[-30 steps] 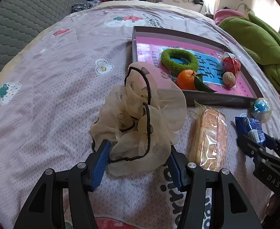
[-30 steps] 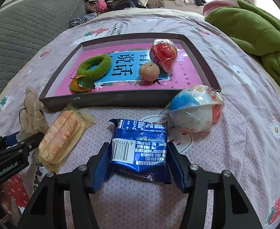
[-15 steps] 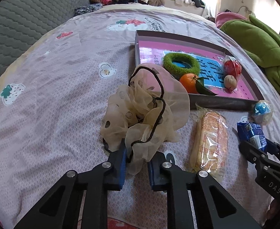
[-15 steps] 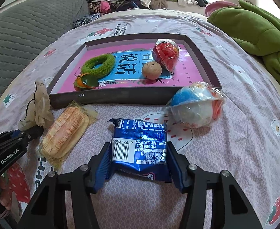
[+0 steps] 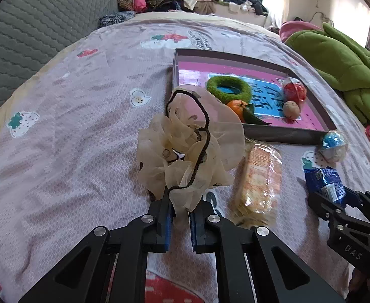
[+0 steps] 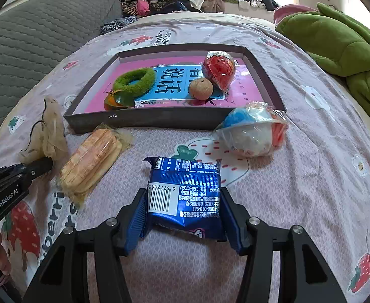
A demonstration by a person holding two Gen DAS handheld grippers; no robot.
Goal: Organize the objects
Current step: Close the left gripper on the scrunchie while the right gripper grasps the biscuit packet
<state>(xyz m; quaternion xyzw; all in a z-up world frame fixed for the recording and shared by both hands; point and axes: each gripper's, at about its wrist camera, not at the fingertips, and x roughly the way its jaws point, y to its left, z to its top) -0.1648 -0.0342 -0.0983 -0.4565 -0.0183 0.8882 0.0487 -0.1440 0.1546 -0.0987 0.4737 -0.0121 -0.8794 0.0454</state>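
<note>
Spread across a bed, the pink strawberry-print sheet (image 5: 84,131) is serving as our work surface, with a grey quilted headboard behind and a green blanket (image 6: 336,40) piled at the right.

We are pinching the near edge of the cream scrunchie (image 5: 190,146) in our left gripper (image 5: 179,217); its jaws have just been closing and are now clenched on the thin fabric, so the rest is billowing up ahead of the fingers. It is sitting just left of the wrapped crackers (image 5: 258,181) and near the tray's close corner.

Our right gripper (image 6: 182,217) is straddling the blue snack packet (image 6: 185,192), the pads touching both sides and, as we judge it, gripping it, which would be why the packet is bowing slightly.

We are taking the shallow tray (image 6: 144,121) as the collecting place, since the green ring, orange, walnut and red wrapped ball are already lying inside it. A blue-and-white wrapped ball (image 6: 253,133) is waiting just outside the tray's near right corner.
</note>
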